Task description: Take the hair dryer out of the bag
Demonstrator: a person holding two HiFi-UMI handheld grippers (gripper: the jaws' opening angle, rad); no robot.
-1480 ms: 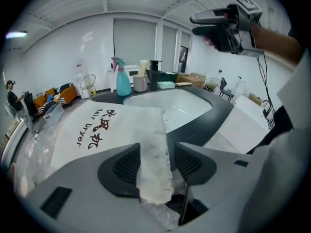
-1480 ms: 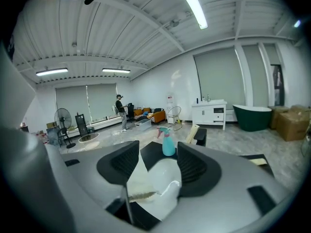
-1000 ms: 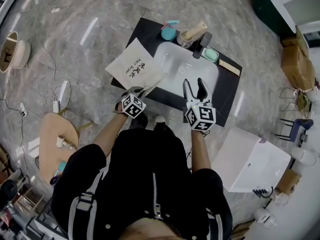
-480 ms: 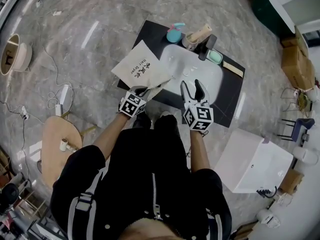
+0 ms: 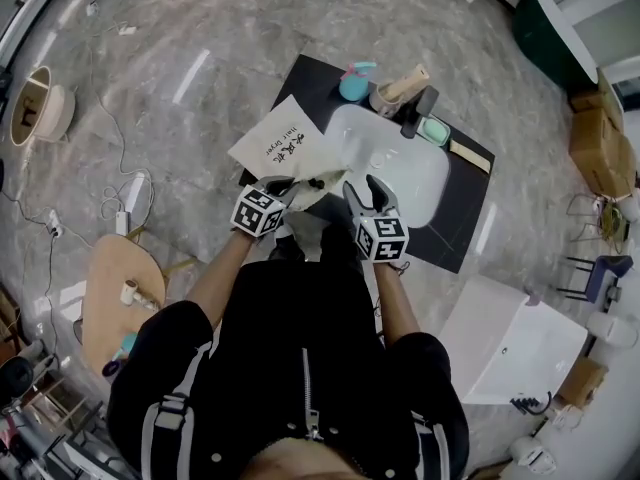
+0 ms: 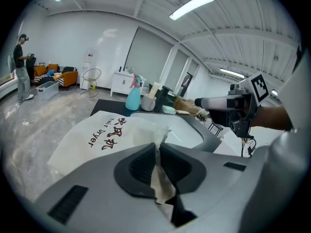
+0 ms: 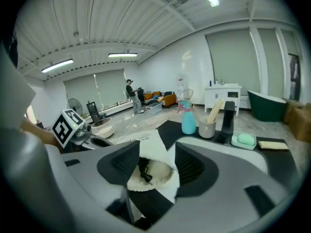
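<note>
A white cloth bag printed "Hair Dryer" lies on the black counter's left corner, beside the white sink. My left gripper is shut on the bag's mouth edge, and a strip of the fabric is pinched between its jaws. My right gripper stands open at the bag's mouth. In the right gripper view the open mouth of the bag sits between the jaws, and something black shows inside it. The rest of the hair dryer is hidden in the bag.
At the counter's far edge stand a teal spray bottle, a cup with a wooden brush, a black faucet and a green soap. A white box stands to the right, a wooden stool to the left.
My right gripper has come left and down from over the sink to the bag's mouth. My left gripper has risen and rolled, still holding the bag's edge.
</note>
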